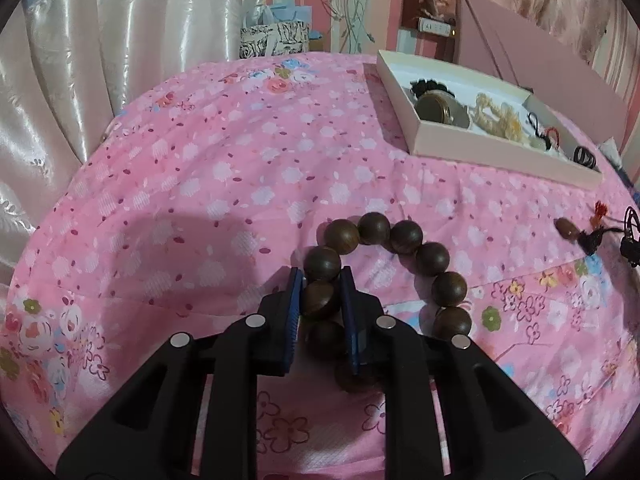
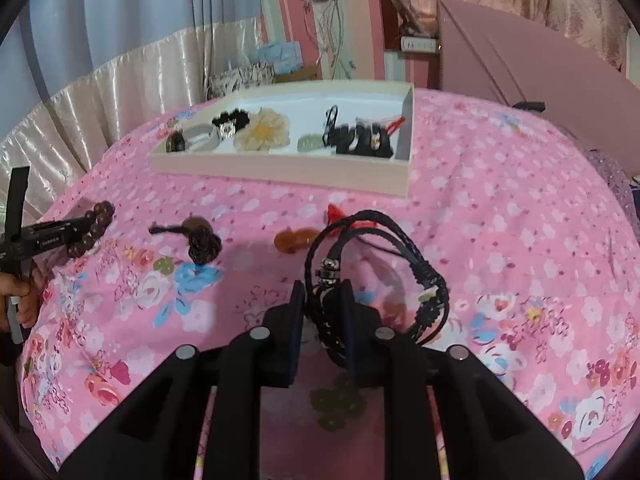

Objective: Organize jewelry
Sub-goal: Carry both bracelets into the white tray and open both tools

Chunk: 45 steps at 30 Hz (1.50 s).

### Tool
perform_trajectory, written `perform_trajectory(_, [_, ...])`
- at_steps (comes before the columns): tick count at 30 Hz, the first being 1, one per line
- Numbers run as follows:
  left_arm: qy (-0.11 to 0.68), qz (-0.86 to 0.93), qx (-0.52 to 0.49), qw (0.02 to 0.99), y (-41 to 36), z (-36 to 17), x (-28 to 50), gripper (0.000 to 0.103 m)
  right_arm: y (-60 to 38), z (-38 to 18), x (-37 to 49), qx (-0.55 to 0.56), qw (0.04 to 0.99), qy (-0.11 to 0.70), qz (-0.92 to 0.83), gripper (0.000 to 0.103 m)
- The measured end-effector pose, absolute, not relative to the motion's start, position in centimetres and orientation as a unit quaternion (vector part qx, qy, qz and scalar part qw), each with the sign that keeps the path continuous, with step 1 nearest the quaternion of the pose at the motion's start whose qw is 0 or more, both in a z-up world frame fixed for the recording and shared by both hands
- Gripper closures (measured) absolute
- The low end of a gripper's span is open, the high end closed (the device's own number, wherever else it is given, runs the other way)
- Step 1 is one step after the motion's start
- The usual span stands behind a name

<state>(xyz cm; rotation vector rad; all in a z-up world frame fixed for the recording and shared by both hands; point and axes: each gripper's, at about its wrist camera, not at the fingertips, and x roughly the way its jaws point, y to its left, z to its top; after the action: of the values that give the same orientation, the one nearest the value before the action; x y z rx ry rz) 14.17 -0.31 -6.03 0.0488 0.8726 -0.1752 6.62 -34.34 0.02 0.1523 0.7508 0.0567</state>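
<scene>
My left gripper is shut on a bracelet of large dark wooden beads that rests on the pink floral cloth. It also shows at the far left of the right wrist view, with the beads in it. My right gripper is shut on a black braided cord bracelet with metal beads, held just above the cloth. The open white jewelry box lies beyond, holding several pieces; in the left wrist view it sits at the upper right.
On the cloth lie a brown pendant with a dark knotted cord and an amber gourd pendant with a red tassel. The pink box lid leans behind the box. Curtains hang to the left; a person's hand holds the left gripper.
</scene>
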Motion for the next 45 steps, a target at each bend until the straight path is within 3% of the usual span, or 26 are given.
perform_trajectory(12, [0.307,-0.171,0.036,0.936,-6.2,5.1,14.9,0.086,-35.3,10.3,7.1,0.090,0.967,0.233,0.050,0.085])
perform_trajectory(18, [0.263,-0.234,-0.007,0.936,-10.9,9.2,17.2,0.086,-34.7,13.7,10.8,0.070,0.970,0.221,0.077,0.085])
perform_trajectory(27, [0.259,-0.237,0.015,0.936,-17.8,7.6,21.0,0.086,-34.6,14.0,17.9,0.090,0.966,0.228,0.077,0.085])
perform_trajectory(37, [0.299,-0.238,0.014,0.924,-18.5,1.3,23.2,0.086,-31.4,6.4,21.7,0.024,0.950,0.304,0.073,0.085])
perform_trajectory(45, [0.308,-0.230,0.016,0.923,-18.6,-0.5,24.0,0.086,-30.6,2.6,22.9,0.031,0.934,0.346,0.082,0.085])
